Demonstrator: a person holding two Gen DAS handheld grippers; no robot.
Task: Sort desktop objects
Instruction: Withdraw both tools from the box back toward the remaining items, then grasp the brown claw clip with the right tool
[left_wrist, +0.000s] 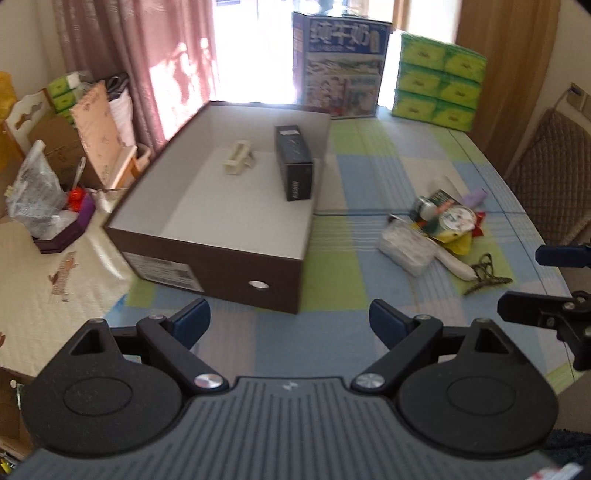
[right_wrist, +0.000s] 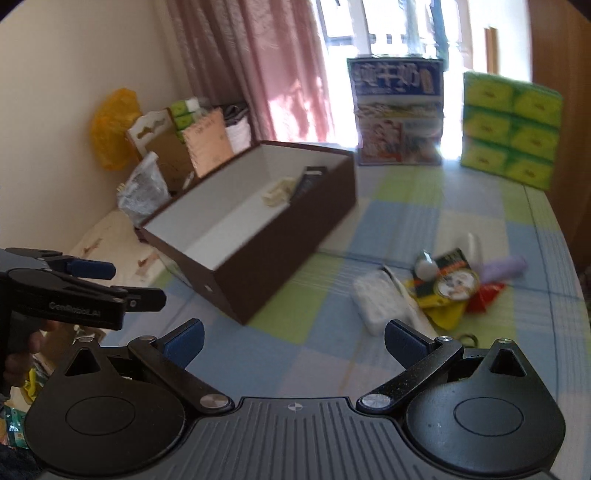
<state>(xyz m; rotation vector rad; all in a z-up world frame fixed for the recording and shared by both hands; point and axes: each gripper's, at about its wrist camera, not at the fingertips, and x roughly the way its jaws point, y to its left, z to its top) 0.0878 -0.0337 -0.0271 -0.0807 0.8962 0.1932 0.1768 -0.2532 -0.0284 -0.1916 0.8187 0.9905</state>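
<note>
We read little writing here: the side of the left gripper (right_wrist: 122, 284), seen from the right wrist, carries a name that looks like "CenRobot.AI", and the tall blue carton (left_wrist: 341, 66) behind the brown box (left_wrist: 229, 266) bears large white Chinese characters that we cannot make out for certain. A white label with fine print sits on the brown box's near wall, too small to read.

Inside the brown box a black carton (left_wrist: 294, 162) lies flat along the right wall, its long axis running from the near end toward the far end. A cream plastic piece (left_wrist: 238, 158) lies just left of it.

To the right of the brown box, well apart from it, a pile of small items (left_wrist: 439, 229) rests on the checked tablecloth (left_wrist: 332, 332): a white packet, a round tin, yellow and red wrappers, a purple piece.

Our left gripper's jaws stand wide with nothing between them. Our right gripper (right_wrist: 293, 341) also stands wide and empty, above the cloth near the pile.
</note>
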